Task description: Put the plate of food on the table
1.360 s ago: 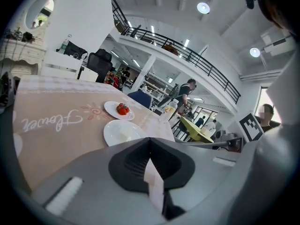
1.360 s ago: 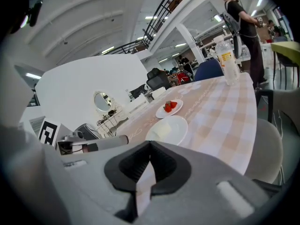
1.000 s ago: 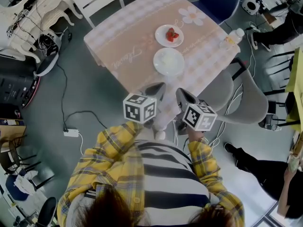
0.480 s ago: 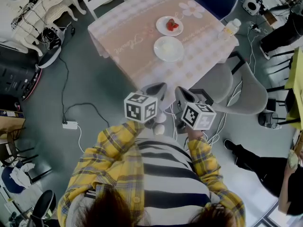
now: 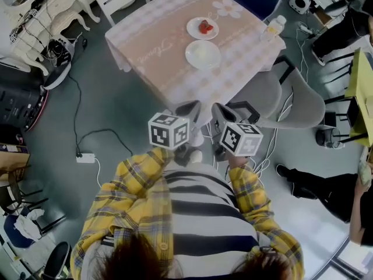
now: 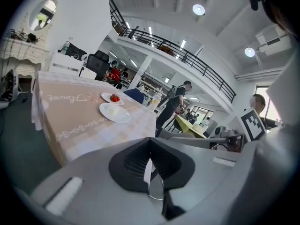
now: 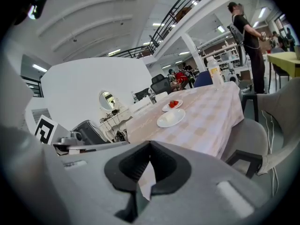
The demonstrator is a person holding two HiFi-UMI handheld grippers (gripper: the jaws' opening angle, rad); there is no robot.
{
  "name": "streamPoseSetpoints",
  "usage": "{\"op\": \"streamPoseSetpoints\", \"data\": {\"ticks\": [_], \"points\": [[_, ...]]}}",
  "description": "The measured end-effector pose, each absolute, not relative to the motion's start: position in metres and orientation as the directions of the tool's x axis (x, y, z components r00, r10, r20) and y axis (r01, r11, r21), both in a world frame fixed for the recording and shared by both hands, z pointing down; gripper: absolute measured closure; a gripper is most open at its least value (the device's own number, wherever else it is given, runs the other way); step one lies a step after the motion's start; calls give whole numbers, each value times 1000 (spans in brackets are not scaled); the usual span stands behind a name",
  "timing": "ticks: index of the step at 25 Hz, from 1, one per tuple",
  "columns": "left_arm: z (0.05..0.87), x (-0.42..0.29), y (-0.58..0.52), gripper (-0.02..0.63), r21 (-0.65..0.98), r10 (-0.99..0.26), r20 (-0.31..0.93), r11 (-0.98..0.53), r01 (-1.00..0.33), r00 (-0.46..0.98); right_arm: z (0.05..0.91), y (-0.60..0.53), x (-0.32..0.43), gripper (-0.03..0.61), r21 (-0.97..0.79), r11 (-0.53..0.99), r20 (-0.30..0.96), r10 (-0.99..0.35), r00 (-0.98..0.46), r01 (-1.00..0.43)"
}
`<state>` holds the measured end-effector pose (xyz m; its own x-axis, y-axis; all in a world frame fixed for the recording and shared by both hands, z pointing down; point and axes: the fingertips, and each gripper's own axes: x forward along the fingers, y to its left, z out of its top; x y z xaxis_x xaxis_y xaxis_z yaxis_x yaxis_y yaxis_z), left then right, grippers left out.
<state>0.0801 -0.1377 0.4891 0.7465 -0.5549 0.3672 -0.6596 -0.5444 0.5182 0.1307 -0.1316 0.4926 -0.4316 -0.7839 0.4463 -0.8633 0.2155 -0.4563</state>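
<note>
Plate (image 5: 194, 31) of red fruit, small, white, round, on table (image 5: 157, 51).

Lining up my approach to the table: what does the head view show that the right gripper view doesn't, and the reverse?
Head view only: the power strip on the floor and the person's yellow plaid sleeves. Right gripper view only: the right tool seen along its closed, empty jaws, and the balcony railing overhead. Both: the table, the plate with red food, the white plate, the bottle.
</note>
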Motion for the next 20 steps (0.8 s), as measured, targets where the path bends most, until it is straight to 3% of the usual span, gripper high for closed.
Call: {"op": "streamPoseSetpoints", "data": {"ticks": [20], "points": [[486, 13, -89, 612, 534, -463, 372, -602, -593, 805, 489, -79, 71, 580, -449, 91, 453, -835, -314, -889]]}}
